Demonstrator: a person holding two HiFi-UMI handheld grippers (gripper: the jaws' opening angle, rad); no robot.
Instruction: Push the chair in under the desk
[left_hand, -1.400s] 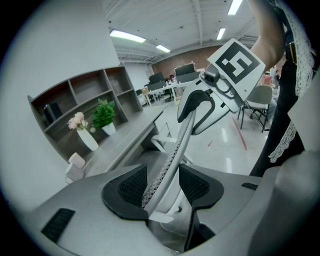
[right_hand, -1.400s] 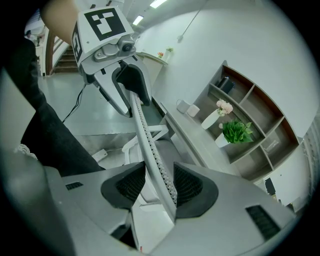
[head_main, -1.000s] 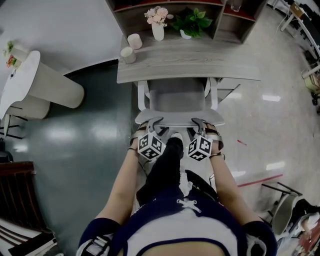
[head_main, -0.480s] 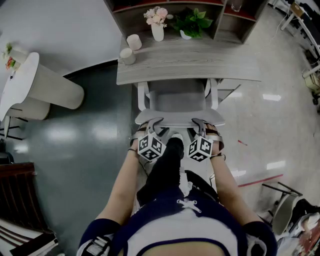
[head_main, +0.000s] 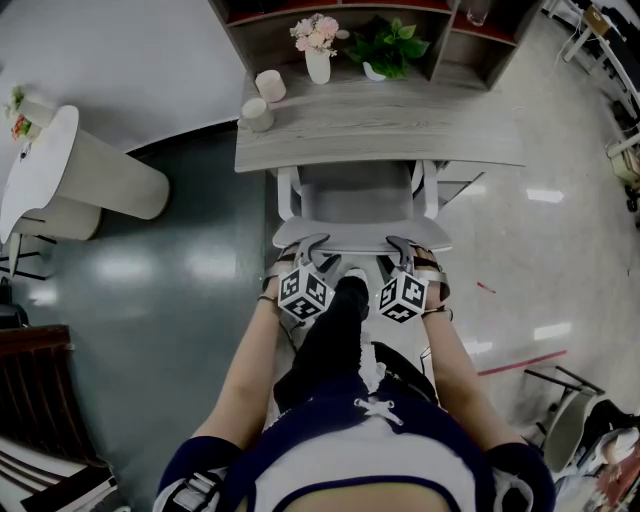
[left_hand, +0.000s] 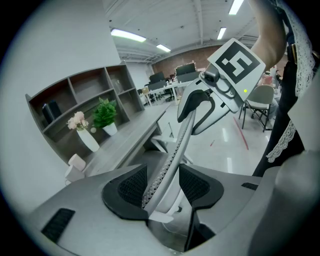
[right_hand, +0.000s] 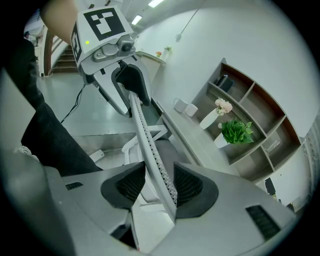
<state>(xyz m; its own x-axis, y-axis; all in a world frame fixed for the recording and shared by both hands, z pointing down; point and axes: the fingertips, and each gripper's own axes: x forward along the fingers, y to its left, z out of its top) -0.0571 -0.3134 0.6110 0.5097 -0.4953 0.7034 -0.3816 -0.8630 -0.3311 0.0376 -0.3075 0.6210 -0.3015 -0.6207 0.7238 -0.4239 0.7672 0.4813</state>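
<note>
Two claws straddle the top rim of the chair's backrest. The left claw sits near the rim's left end and the right claw near its right end, so neither hand is nearer than the other. Each gripper view shows the jaws standing wide apart, with the thin mesh rim running up between the pads. A gap shows beside the rim in both views, so I judge that the rim is cradled, not clamped.

The chair stands directly ahead of the person and faces the bench. Its seat is already part-way under the bench's front edge, while the backrest stands clear of it. The backrest's long axis runs side to side in the head view, parallel to that front edge, and lies just beyond the claws. The coming push therefore probably runs straight forward, away from the person and square to the rim. Even pressure from both sides should keep the chair from swinging off line.
</note>
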